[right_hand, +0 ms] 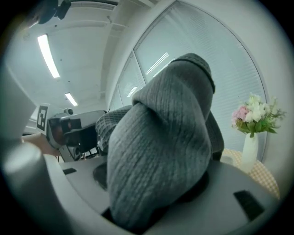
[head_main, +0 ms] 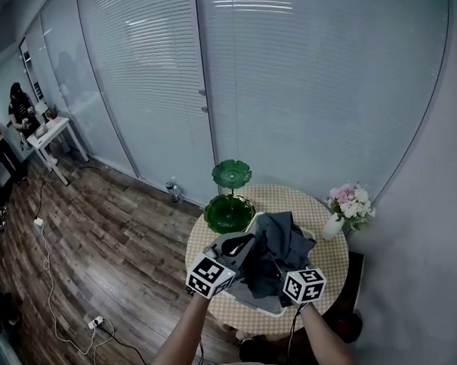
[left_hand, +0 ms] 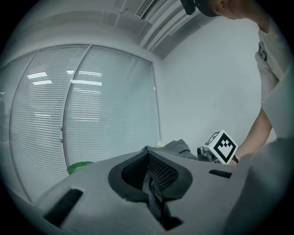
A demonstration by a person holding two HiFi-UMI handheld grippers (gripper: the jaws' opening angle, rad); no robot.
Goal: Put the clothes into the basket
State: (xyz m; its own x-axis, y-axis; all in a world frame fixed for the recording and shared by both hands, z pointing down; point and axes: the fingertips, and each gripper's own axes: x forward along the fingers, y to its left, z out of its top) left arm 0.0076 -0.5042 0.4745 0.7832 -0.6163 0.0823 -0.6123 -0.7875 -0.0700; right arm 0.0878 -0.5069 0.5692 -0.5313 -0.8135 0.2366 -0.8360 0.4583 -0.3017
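Right gripper [right_hand: 156, 183] pads are clamped on a thick bunch of the gray ribbed garment [right_hand: 161, 137], and the knit fills the whole gap between the jaws and bulges up over them. Left gripper [left_hand: 148, 161] jaws are pressed together, with what looks like a thin dark fold of fabric pinched between the mesh pads [left_hand: 163, 173]. It is too thin to say more.

From the head view, both grippers sit at the near side of the garment, left one at its left edge and right one at its right. The garment is heaped over the white basket [head_main: 277, 310] — lower folds look to be inside the rim, contact with the bottom not visible.

The basket stands on a round checkered table [head_main: 332, 260]. Beyond it is a green tiered stand [head_main: 229, 208], with a flower vase [head_main: 334, 224] at the far right — both clear of the basket.
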